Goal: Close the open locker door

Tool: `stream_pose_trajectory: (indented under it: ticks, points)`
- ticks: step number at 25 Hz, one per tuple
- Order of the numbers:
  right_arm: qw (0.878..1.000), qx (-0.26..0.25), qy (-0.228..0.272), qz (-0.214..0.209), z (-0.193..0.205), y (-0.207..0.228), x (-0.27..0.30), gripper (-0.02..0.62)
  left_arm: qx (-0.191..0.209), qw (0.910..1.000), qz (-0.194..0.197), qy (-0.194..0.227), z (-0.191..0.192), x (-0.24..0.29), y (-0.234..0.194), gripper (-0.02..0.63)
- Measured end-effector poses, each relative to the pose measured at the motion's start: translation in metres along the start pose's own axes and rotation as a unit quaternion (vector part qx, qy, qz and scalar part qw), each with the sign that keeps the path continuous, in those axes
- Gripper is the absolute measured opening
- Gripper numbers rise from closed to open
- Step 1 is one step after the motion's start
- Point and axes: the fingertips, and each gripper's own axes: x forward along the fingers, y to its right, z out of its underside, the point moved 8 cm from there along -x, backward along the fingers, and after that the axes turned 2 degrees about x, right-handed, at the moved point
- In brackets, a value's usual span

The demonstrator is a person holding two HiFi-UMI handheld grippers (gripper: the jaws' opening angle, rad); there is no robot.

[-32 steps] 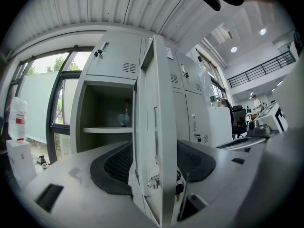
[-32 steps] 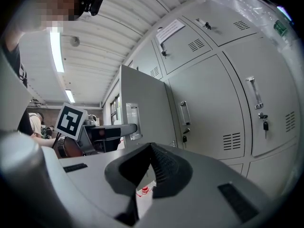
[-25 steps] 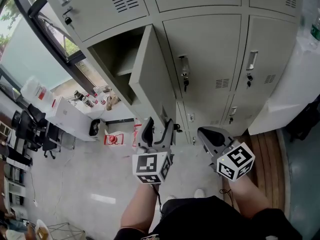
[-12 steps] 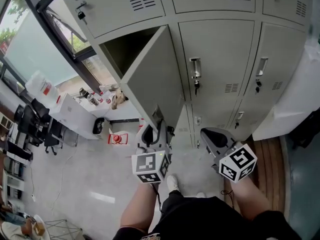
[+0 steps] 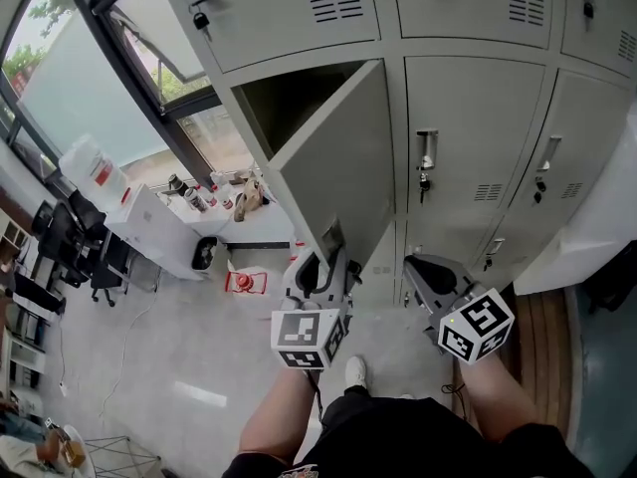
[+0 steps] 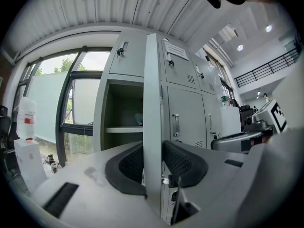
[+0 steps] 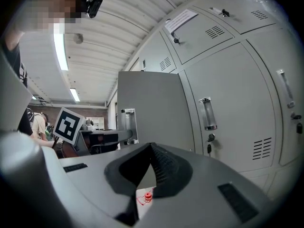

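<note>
One grey locker door (image 5: 338, 157) stands half open, left tongs (image 5: 323, 259) just clamped on its edge, right tongs (image 5: 416, 267) pinched together empty.

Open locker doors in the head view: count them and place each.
1: the open locker door, middle row, leftmost column beside the window. Others may lie off-frame.

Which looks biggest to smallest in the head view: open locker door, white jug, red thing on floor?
locker door
white jug
red thing
The door sits nearest the camera, so its lead is partly nearness.
</note>
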Motion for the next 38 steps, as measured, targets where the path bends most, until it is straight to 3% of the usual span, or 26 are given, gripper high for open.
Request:
stream_pose_trajectory:
  ticks: [13,22,27,38]
  points:
    - [1.0,-0.003,-0.006,-0.017,-0.003,-0.014,0.06,0.054,0.006,0.9999,-0.013,0.0,0.003,0.009,-0.046,0.14]
    - [1.0,-0.001,-0.01,-0.02,-0.001,-0.01,0.088,0.054,0.004,0.9988,-0.049,0.007,0.005,0.02,-0.072,0.155]
    - [1.0,-0.003,-0.015,-0.023,-0.002,-0.008,0.105,0.054,0.023,0.9968,-0.077,0.006,0.006,0.03,-0.087,0.155]
    - [0.999,-0.005,-0.028,-0.019,-0.001,0.0,0.131,0.054,0.024,0.9958,-0.088,0.009,0.009,0.052,-0.112,0.155]
